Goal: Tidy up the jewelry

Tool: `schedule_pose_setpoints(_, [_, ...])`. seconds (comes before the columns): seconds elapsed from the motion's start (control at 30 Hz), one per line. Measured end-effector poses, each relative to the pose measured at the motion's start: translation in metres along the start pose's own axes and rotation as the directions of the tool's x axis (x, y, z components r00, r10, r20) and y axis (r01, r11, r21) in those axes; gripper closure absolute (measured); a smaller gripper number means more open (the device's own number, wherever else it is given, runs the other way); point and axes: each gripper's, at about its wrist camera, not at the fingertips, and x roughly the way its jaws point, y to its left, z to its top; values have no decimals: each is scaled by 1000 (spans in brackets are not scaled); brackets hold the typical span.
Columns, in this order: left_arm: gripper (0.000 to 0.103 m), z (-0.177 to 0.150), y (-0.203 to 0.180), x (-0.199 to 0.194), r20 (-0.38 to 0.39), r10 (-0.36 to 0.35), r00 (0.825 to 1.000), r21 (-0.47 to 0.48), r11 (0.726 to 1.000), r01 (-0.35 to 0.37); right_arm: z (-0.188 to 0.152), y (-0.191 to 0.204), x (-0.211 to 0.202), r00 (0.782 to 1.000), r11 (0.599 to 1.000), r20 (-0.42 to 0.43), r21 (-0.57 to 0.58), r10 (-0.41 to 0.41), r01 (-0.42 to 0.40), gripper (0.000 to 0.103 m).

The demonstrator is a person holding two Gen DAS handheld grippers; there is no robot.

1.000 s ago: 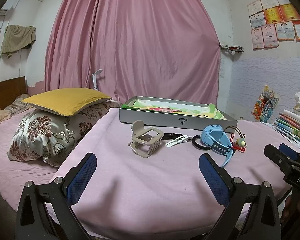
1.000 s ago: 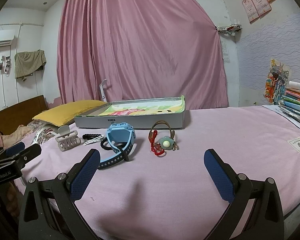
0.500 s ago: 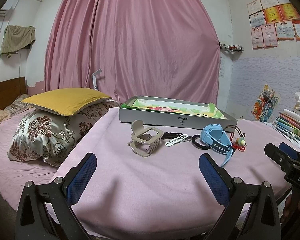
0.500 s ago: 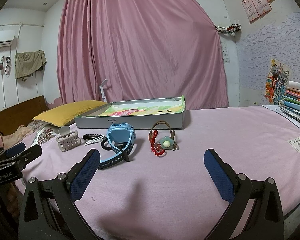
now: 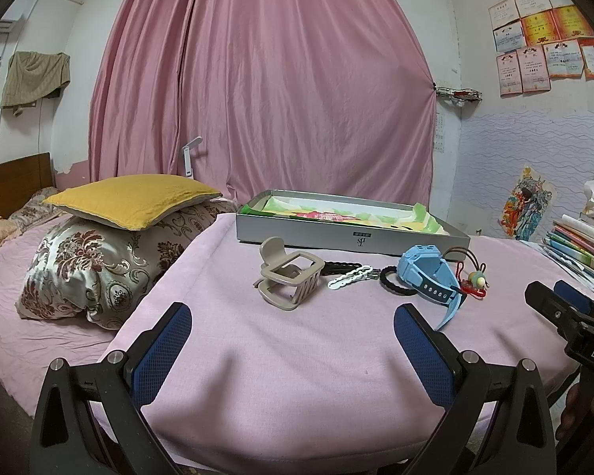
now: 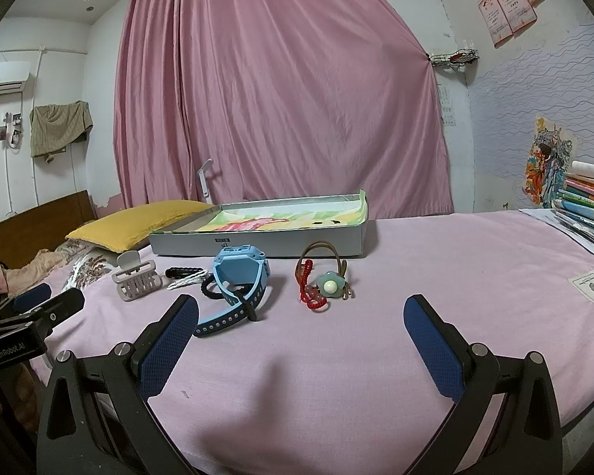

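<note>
Both grippers poised before scattered jewelry on a pink-covered table.

Left gripper (image 5: 293, 346) and right gripper (image 6: 301, 340) gape wide, empty; hair claw (image 5: 291, 279) ahead between left fingers, watch (image 6: 237, 281) beyond right's left finger; approach low toward box (image 6: 265, 233).

The left gripper (image 5: 293, 340) and the right gripper (image 6: 301, 336) both hover low at the near edge, jaws spread wide, holding nothing.

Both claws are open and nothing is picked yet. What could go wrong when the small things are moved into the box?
The blue watch lies on the black hair tie, so lifting one may drag the other. The red cord and the flower hair tie are tangled together and may come up as one. The soft pink sheet could get pinched with thin pieces.
</note>
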Motion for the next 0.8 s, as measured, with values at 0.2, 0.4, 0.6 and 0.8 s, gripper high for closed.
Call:
schedule_pose_setpoints(0.2, [1,0,0,0,0,-1,1000,1,1000,1,0,0,0,1000,1000,1,1,0,0,1])
schedule_pose_setpoints(0.4, [1,0,-1,0,-1,0,1000,2,1000,0,0,0,-1,1000,1000,2,1,1,-1,1])
schedule_pose_setpoints(0.6, [1,0,-1,0,-2,0,1000,2,1000,0,0,0,0,1000,1000,0,2,1,-1,1])
schedule_pose_setpoints(0.8, [1,0,-1,0,-2,0,1000,2,1000,0,0,1,1,1000,1000,0,0,3,-3,1])
